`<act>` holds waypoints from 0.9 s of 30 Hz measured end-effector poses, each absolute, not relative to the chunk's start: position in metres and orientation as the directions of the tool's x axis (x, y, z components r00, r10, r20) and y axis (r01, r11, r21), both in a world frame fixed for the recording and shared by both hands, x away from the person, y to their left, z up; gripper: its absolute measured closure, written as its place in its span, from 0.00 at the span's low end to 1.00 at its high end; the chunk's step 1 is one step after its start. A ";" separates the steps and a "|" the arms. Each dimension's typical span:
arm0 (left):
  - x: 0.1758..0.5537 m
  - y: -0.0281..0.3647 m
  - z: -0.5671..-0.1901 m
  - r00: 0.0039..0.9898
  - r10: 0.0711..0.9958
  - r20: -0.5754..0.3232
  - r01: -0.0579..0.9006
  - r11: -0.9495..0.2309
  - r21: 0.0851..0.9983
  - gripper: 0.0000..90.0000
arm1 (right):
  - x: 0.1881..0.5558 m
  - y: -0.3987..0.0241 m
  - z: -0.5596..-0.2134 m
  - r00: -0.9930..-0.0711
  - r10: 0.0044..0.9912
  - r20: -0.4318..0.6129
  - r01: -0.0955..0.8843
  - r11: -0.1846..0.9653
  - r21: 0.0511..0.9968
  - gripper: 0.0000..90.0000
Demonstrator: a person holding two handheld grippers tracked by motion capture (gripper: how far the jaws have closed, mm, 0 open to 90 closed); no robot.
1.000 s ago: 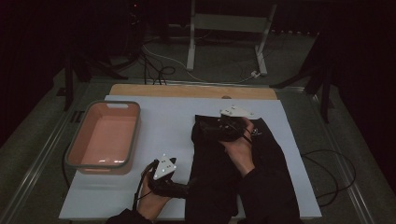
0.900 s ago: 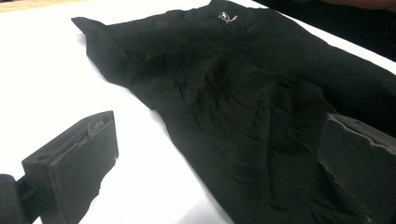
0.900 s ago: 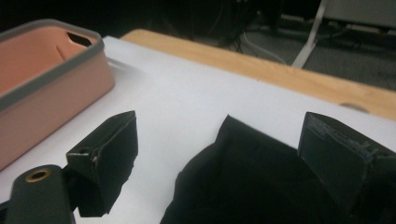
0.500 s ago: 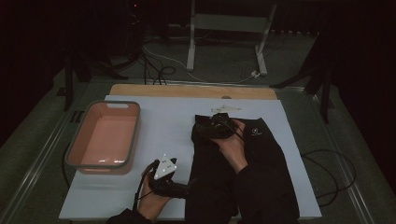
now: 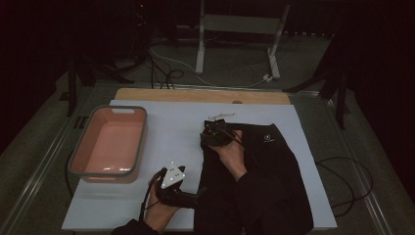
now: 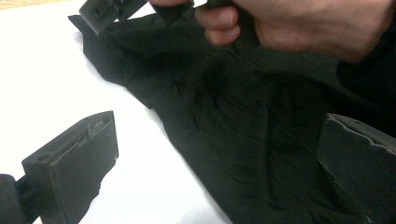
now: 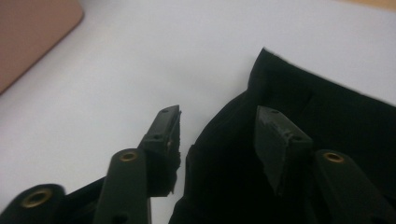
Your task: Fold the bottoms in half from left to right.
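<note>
As cloth [image 7: 299, 154] edge between right claw [image 7: 217, 140] jaws

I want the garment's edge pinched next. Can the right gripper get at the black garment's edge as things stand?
Probably yes: the right gripper straddles the black garment edge, jaws just closing, one over white table, nothing between.

Right gripper [image 7: 217, 126] half-closed, left gripper [image 6: 219, 158] agape
</note>
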State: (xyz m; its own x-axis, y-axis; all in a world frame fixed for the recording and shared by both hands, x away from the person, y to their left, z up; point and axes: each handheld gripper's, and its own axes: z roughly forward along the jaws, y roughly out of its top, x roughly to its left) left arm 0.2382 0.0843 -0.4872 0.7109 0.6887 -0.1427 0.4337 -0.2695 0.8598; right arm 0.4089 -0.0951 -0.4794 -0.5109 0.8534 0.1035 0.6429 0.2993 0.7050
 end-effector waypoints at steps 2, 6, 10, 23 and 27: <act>0.238 0.085 -0.487 0.710 0.689 -0.144 0.434 -0.268 0.860 0.00 | 0.410 -0.093 -0.484 -0.510 0.854 0.107 0.654 0.304 0.693 0.59; 0.238 0.085 -0.487 0.710 0.689 -0.141 0.433 -0.269 0.860 0.00 | 0.412 -0.089 -0.491 -0.494 0.864 0.099 0.672 0.307 0.674 0.61; 0.238 0.084 -0.488 0.712 0.688 -0.137 0.430 -0.273 0.861 0.00 | 0.415 -0.085 -0.498 -0.476 0.875 0.092 0.696 0.311 0.648 0.63; 0.239 0.081 -0.491 0.713 0.679 -0.173 0.464 -0.273 0.843 0.02 | 0.417 -0.082 -0.503 -0.497 0.865 0.068 0.693 0.348 0.632 0.95; 0.238 0.078 -0.491 0.710 0.681 -0.179 0.482 -0.285 0.829 0.06 | 0.418 -0.090 -0.498 -0.493 0.866 0.085 0.685 0.327 0.651 0.96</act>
